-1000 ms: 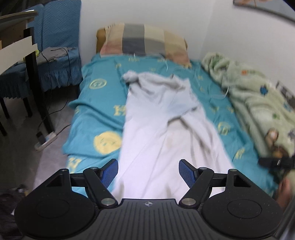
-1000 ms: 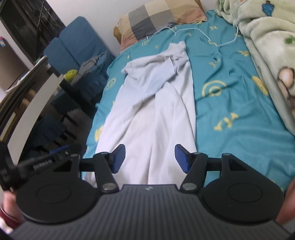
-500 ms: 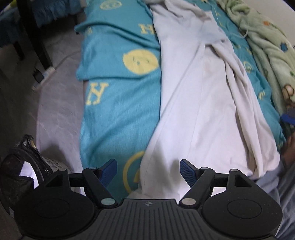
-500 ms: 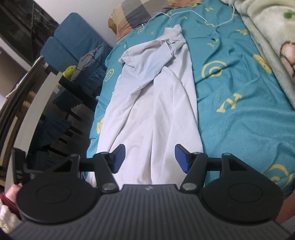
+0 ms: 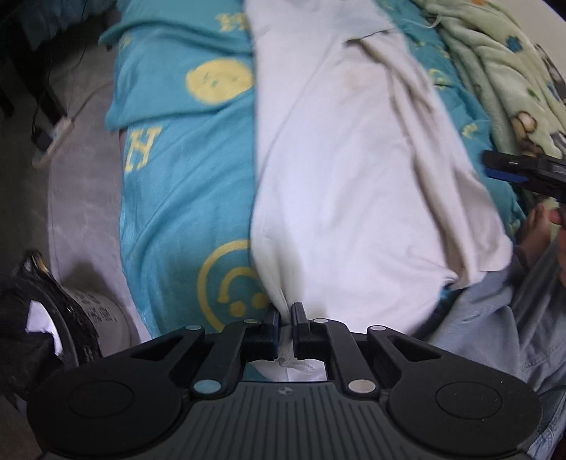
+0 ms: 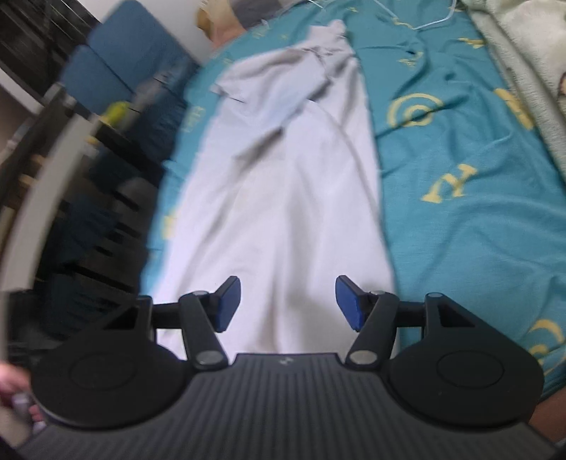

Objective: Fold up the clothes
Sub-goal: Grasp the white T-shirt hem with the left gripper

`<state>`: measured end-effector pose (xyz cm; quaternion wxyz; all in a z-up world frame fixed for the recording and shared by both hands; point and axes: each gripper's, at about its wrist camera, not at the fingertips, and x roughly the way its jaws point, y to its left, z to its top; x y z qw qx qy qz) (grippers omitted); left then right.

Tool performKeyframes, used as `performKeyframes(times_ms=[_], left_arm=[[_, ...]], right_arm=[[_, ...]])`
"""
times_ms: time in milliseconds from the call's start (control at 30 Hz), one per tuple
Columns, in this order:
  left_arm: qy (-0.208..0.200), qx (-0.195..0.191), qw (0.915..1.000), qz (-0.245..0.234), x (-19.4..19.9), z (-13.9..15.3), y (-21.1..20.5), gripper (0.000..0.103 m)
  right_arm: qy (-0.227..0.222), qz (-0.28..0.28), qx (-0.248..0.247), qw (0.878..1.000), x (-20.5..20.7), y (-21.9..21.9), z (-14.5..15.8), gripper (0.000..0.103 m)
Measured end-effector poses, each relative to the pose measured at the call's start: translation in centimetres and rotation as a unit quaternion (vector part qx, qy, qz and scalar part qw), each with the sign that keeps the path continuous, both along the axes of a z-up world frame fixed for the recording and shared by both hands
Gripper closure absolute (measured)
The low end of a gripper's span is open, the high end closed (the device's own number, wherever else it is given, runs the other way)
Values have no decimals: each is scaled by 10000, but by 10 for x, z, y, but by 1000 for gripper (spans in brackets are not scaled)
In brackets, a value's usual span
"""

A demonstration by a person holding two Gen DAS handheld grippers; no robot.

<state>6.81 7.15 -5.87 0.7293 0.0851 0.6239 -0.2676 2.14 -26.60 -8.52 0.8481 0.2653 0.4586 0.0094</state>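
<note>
A white garment [image 5: 346, 170] lies lengthwise on a teal bedsheet [image 5: 184, 184] with yellow prints. My left gripper [image 5: 286, 323] is shut on the garment's near left hem corner at the foot of the bed. In the right wrist view the same garment [image 6: 283, 198] stretches away toward the pillow. My right gripper [image 6: 287, 303] is open and empty, hovering over the garment's near hem. The right gripper's tip also shows at the right edge of the left wrist view [image 5: 523, 170].
A green patterned blanket [image 5: 506, 70] lies along the right side of the bed. A dark bin [image 5: 39, 318] stands on the grey floor at the left. Blue chairs [image 6: 116, 70] and a dark table stand left of the bed. A pillow [image 6: 219, 21] lies at the head.
My left gripper dropped to the foot of the bed and shut on the garment's hem corner. My right gripper moved lower over the near hem and stayed open.
</note>
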Motion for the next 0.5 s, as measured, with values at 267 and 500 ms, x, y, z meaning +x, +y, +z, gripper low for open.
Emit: performKeyframes(times_ms=[267,500], left_arm=[[-942,-178,9926,-750,-70,84,-94,96],[-903,-542,9928,-579,-90,34,-152,96]], right_arm=[[-9,-130,-87,9999,-2,-4,-5,41],[127,-646,241,9975,-6,-24,-14,41]])
